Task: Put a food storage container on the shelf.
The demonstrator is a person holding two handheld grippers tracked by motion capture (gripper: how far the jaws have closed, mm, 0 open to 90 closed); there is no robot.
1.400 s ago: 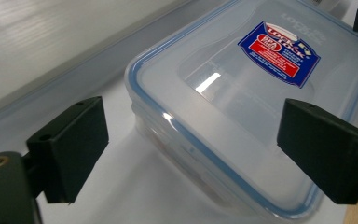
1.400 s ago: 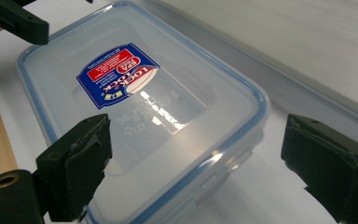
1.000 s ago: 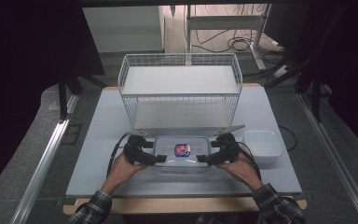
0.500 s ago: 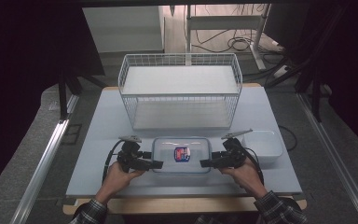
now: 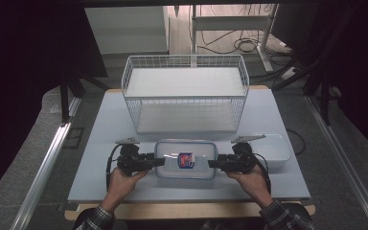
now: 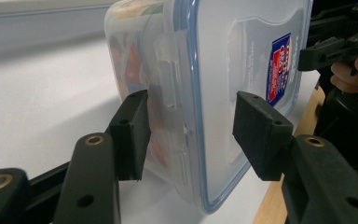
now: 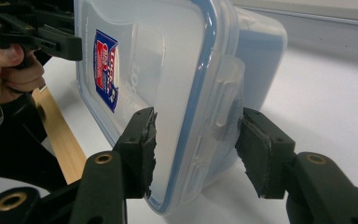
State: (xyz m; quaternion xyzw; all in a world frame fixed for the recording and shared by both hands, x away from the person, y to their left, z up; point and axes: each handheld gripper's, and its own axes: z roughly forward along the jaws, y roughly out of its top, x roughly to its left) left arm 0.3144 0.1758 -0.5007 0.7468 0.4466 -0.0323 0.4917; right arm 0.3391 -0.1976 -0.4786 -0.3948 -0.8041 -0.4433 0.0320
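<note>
Clear rectangular plastic food box (image 5: 186, 159) with a blue-edged snap lid and a red-and-blue label lies on the pale grey desk (image 5: 105, 129) in the high view, near its front edge and in front of a white wire basket (image 5: 186, 91). The left gripper (image 5: 159, 162) points at its left end, the right gripper (image 5: 212, 163) at its right end. A white rectangular tray (image 5: 274, 149) sits just beyond the right gripper.

In the left gripper view, the left gripper (image 6: 189, 126) has its black fingers (image 6: 131, 133) apart, straddling the box's (image 6: 223, 84) end latch without clamping it.

In the right gripper view, the right gripper (image 7: 195, 149) likewise has its fingers (image 7: 142, 149) apart on either side of the box's (image 7: 177, 70) other end.
</note>
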